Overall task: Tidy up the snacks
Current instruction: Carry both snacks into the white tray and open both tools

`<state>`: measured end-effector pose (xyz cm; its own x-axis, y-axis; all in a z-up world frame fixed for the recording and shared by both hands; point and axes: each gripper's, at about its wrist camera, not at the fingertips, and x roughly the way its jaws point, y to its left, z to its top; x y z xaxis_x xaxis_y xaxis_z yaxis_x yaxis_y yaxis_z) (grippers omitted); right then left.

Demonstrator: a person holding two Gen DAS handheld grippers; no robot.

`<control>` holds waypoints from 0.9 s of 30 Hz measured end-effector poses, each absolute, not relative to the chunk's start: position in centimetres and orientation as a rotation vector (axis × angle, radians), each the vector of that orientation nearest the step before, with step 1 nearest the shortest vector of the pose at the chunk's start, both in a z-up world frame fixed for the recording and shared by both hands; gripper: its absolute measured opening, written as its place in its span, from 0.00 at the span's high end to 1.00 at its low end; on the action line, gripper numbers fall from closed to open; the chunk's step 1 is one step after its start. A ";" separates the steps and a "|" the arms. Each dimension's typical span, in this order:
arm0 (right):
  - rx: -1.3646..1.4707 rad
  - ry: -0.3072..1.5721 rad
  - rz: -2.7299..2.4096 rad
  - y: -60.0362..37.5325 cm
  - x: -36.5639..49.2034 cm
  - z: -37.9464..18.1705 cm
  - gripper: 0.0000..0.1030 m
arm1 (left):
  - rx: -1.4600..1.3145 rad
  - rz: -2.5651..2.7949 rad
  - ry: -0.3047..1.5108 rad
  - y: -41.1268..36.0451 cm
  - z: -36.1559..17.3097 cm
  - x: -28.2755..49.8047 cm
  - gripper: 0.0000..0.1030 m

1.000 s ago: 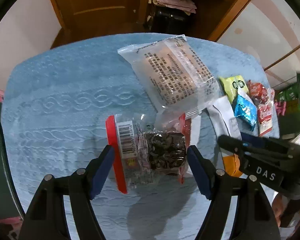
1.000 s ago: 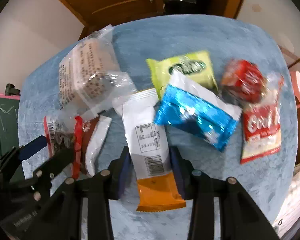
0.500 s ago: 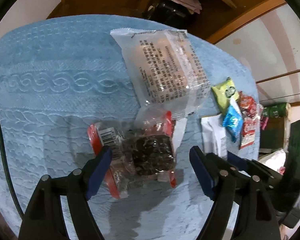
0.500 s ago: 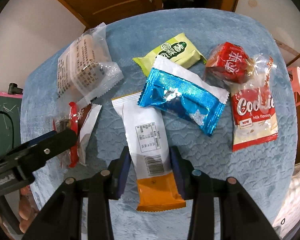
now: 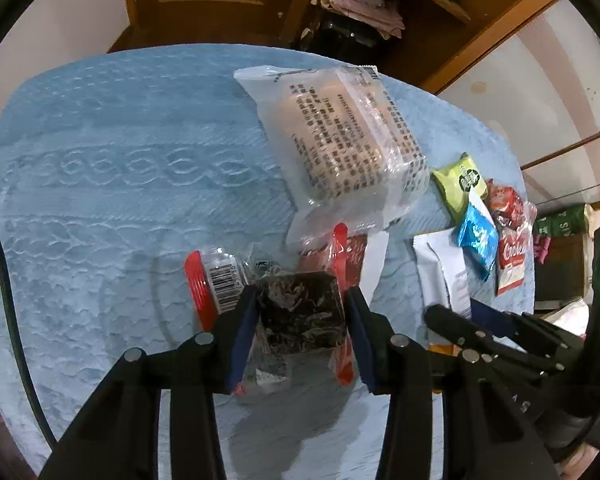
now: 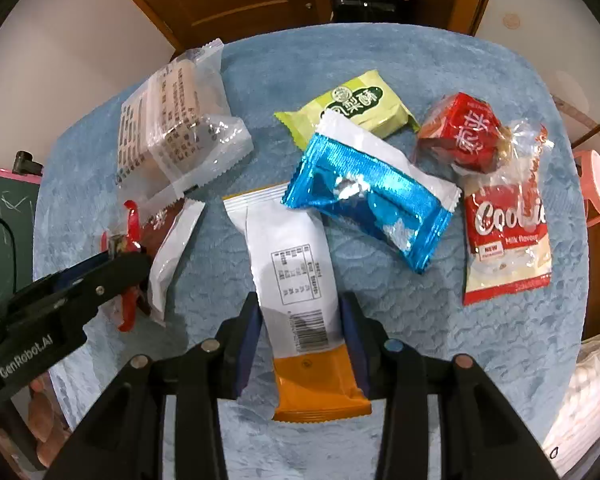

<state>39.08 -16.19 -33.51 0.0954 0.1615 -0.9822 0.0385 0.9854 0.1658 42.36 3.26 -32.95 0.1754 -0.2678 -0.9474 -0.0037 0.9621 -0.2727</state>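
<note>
My left gripper (image 5: 300, 320) is shut on a clear, red-edged packet of dark snack (image 5: 300, 312) on the blue cloth. My right gripper (image 6: 300, 332) is shut on a white and orange snack bar (image 6: 296, 280), which lies flat. A large clear wrapped cake with printed text (image 5: 348, 140) lies behind the dark packet; it also shows in the right wrist view (image 6: 172, 120). The left gripper shows at the left of the right wrist view (image 6: 100, 276).
A blue foil packet (image 6: 368, 196), a green packet (image 6: 356, 108), a red wrapped cube (image 6: 464, 132) and a red Cookie bag (image 6: 508, 248) lie to the right on the blue cloth (image 6: 420, 340). A brown and white packet (image 6: 172, 240) lies beside the dark packet.
My left gripper has closed from wide open onto the dark snack packet. The right gripper stays shut on the white and orange bar.
</note>
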 end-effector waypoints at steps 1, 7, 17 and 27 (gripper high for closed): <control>0.156 1.480 0.093 -16.0 38.8 -33.4 0.61 | -0.238 -0.186 1.379 3.5 -32.8 42.1 0.59; 0.191 1.505 0.117 -16.3 36.6 -32.8 0.63 | -0.256 -0.208 1.326 4.9 -29.6 39.2 0.60; 0.375 1.355 0.215 -19.3 29.0 -25.4 0.63 | -0.232 -0.355 1.197 5.5 -19.4 29.1 0.59; 0.418 1.177 0.320 -20.9 16.8 -15.9 0.63 | -0.181 -0.393 1.088 4.5 -13.4 16.0 0.59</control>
<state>16.77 -20.91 -15.94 0.3533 0.4525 -0.8188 -0.0248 0.8795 0.4753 16.03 4.51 -13.43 0.4034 -0.3970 -0.8244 0.2219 0.9165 -0.3328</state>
